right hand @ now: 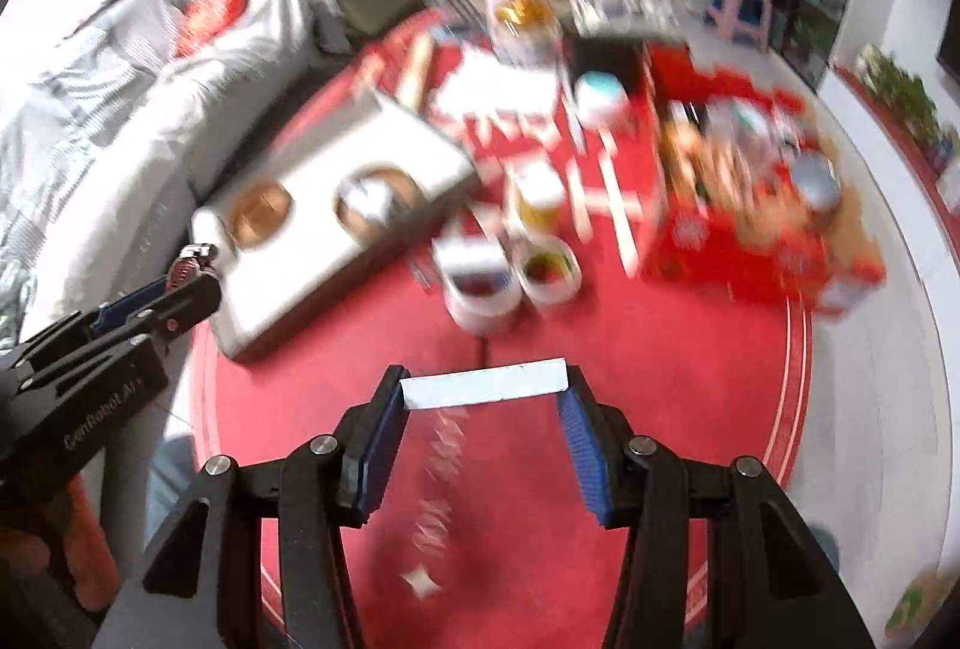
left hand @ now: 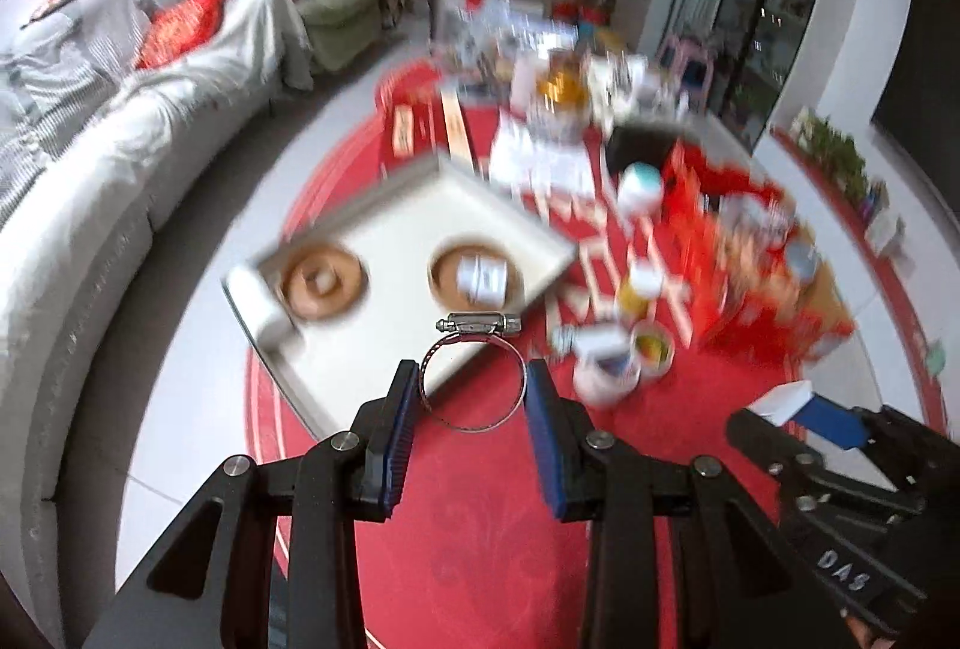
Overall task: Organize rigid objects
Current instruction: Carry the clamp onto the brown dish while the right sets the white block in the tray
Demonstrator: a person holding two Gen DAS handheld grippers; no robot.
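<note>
The left tool (left hand: 471, 397) is squeezing a metal ring clamp (left hand: 471, 379) between its two blue pads. The ring is sitting low in the middle of the left picture, with its little screw block (left hand: 480, 323) sticking up on top. It is looking thin and springy, so a hard squeeze might be bending it. It is shiny too, so it could be slipping. The sides of the ring, where the pads are pressing, seem a good place to hold it.

The right tool (right hand: 483, 403) is gripping a small white box (right hand: 485, 386) by its two short ends. The box is low in the middle of the right picture. It looks light and stiff, maybe thin card, so a soft squeeze is likely enough.

Past both tools a red round tabletop (left hand: 480, 529) is spreading out. A white tray (left hand: 420, 205) is lying on it, left of the middle, with two brown round things inside (left hand: 324, 283). To the right of the tray, rolls of tape (right hand: 549, 268), a small jar with a white lid (right hand: 537, 199) and red boxes (right hand: 720, 241) are crowding together. Everything there is looking blurry. A grey sofa (left hand: 120, 156) is curving along the left side of both pictures.
</note>
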